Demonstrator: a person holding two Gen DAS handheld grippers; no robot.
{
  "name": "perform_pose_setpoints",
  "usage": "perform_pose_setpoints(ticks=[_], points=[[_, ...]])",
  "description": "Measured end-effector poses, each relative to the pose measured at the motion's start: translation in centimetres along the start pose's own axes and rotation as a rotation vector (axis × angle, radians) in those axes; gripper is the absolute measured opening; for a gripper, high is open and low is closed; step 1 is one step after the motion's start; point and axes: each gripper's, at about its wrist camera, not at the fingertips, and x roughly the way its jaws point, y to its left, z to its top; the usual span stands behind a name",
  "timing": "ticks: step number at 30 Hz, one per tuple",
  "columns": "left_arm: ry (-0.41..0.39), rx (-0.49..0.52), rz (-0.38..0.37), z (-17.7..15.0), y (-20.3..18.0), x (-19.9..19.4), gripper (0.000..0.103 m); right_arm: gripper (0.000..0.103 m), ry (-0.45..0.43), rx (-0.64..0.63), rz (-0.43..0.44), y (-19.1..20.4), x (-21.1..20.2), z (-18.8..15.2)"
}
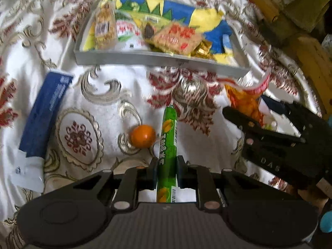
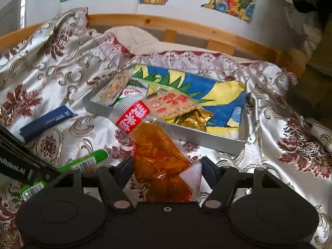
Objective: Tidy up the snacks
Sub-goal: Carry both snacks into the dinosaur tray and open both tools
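My left gripper point(image 1: 167, 165) is shut on a green sausage stick point(image 1: 169, 132) that points away from me, lifted over the patterned cloth. The stick point(image 2: 83, 161) also shows at the lower left of the right wrist view. My right gripper point(image 2: 167, 170) is shut on an orange snack pouch point(image 2: 157, 155) with a red label, held tilted above the cloth. The left wrist view catches that pouch point(image 1: 244, 101) at its right. Beyond both stands a grey tray point(image 1: 145, 59) point(image 2: 207, 139) with a colourful lining. In it lie a peanut pack point(image 1: 104, 28), a biscuit pack point(image 1: 176, 37) and gold-wrapped sweets point(image 1: 202, 48).
A small orange ball-shaped snack point(image 1: 143, 136) lies on the cloth left of the green stick. A dark blue packet point(image 1: 43, 116) point(image 2: 47, 122) lies at the far left. A wooden bed rail point(image 2: 186, 25) runs behind the tray, with a wall of pictures beyond.
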Motion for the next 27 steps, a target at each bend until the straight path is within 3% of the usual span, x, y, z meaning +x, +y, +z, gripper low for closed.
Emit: perform_pose_setpoints(ticks=[7, 11, 16, 18, 22, 27], points=[[-0.184, 0.059, 0.045, 0.4, -1.0, -1.9, 0.018, 0.071, -0.092, 0.058, -0.022, -0.7, -0.3, 0.3], [-0.261, 0.000, 0.048, 1.2, 0.0, -2.1, 0.018, 0.071, -0.151, 0.062, -0.041, -1.0, 0.3, 0.6], [-0.441, -0.034, 0.195, 3.8, 0.4, -1.7, 0.018, 0.071, -0.237, 0.066, -0.093, -1.2, 1.9, 1.3], [-0.505, -0.065, 0.200, 5.1, 0.8, -1.7, 0.018, 0.071, -0.269, 0.074, -0.116, -1.5, 2.7, 1.6], [-0.546, -0.127, 0.171, 8.1, 1.4, -0.4, 0.018, 0.071, -0.307, 0.117, -0.156, -2.7, 4.5, 2.4], [-0.567, -0.088, 0.177, 10.3, 1.3, 1.8, 0.018, 0.071, -0.298, 0.141, -0.195, -3.9, 7.5, 3.5]])
